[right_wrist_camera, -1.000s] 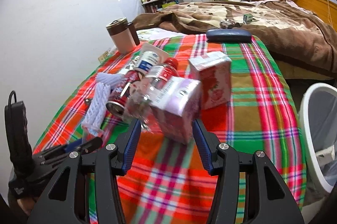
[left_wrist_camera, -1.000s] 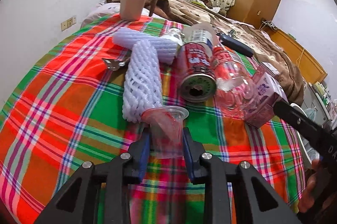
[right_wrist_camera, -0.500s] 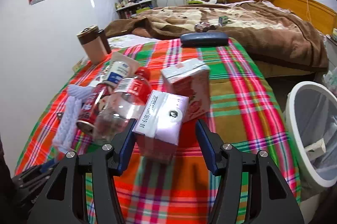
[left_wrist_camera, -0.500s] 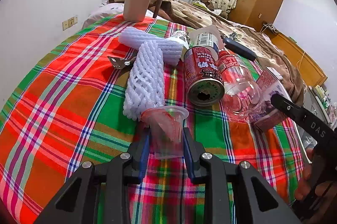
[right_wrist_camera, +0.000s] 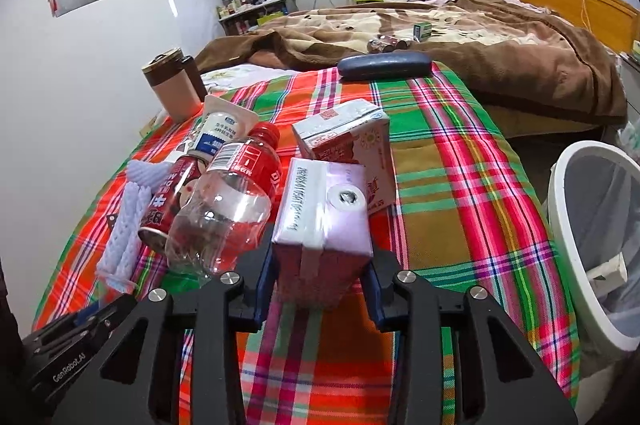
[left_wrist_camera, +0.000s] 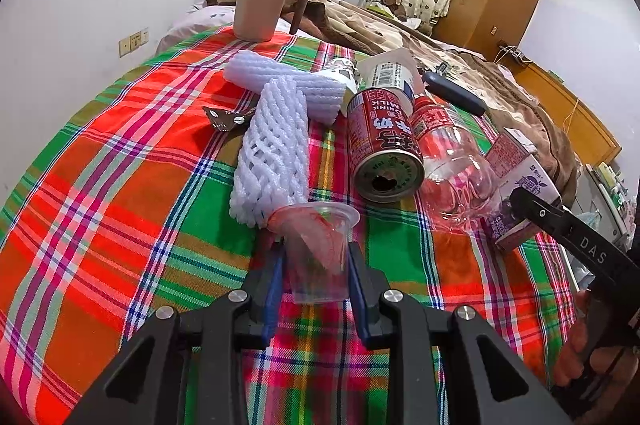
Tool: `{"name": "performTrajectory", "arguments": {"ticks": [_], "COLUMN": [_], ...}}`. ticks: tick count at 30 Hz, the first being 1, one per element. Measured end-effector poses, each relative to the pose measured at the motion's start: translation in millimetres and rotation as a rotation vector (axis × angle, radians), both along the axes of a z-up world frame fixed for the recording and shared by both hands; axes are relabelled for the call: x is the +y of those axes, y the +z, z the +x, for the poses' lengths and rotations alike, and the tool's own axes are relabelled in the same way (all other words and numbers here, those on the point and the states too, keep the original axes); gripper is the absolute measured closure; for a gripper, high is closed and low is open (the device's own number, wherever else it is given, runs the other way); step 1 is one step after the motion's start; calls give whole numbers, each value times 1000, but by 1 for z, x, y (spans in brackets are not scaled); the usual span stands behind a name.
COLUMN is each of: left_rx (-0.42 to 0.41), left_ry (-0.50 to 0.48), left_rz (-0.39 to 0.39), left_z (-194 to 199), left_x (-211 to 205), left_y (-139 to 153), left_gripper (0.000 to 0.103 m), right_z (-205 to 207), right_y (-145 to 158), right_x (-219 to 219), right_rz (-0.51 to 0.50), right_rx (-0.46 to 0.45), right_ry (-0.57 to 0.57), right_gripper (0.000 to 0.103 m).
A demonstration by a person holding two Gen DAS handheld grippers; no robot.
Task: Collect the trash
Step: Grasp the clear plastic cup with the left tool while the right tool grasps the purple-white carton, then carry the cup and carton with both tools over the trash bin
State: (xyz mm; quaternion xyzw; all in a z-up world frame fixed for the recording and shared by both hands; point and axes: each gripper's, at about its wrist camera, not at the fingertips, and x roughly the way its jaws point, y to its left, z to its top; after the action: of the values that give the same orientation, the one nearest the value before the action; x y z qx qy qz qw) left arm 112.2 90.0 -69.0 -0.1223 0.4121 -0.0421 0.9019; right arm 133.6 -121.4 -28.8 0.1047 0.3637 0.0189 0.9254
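My left gripper [left_wrist_camera: 316, 257] is shut on a clear plastic cup [left_wrist_camera: 318, 249] with red residue, held over the plaid tablecloth [left_wrist_camera: 120, 185]. My right gripper [right_wrist_camera: 320, 261] is shut on a purple drink carton [right_wrist_camera: 322, 209]; the carton also shows in the left wrist view [left_wrist_camera: 524, 201]. Other trash lies on the cloth: a red milk can [left_wrist_camera: 380, 141], a clear bottle with a red label [right_wrist_camera: 228, 201], two white foam nets [left_wrist_camera: 276, 145], a red-and-white carton [right_wrist_camera: 348, 145] and a white pouch [right_wrist_camera: 222, 129].
A white trash bin [right_wrist_camera: 560, 225] with a clear liner stands beside the table at the right. A brown-lidded pitcher [left_wrist_camera: 260, 5] and a dark glasses case [right_wrist_camera: 384, 65] sit at the table's far end. A bed with a brown blanket [right_wrist_camera: 460, 37] lies beyond.
My right gripper has closed in on the purple carton and now grips it. My left gripper still holds the cup and has shifted slightly forward over the cloth.
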Motion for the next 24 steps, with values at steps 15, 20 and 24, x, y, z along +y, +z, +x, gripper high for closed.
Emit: {"name": "performTrajectory", "arguments": {"ticks": [15, 20, 24], "left_rx": [-36, -65, -96], "left_ry": [-16, -40, -68], "left_rz": [5, 14, 26], "left_z": [-19, -27, -33], "left_x": [-11, -22, -36], "left_y": [17, 31, 42], "left_gripper": [73, 73, 73], "right_z": [-23, -29, -37], "right_y": [11, 14, 20], "right_x": [0, -8, -16], "right_rz": [-25, -12, -9], "right_rx": [-48, -52, -66], "right_ry": [44, 37, 33], "right_gripper": [65, 65, 65]}}
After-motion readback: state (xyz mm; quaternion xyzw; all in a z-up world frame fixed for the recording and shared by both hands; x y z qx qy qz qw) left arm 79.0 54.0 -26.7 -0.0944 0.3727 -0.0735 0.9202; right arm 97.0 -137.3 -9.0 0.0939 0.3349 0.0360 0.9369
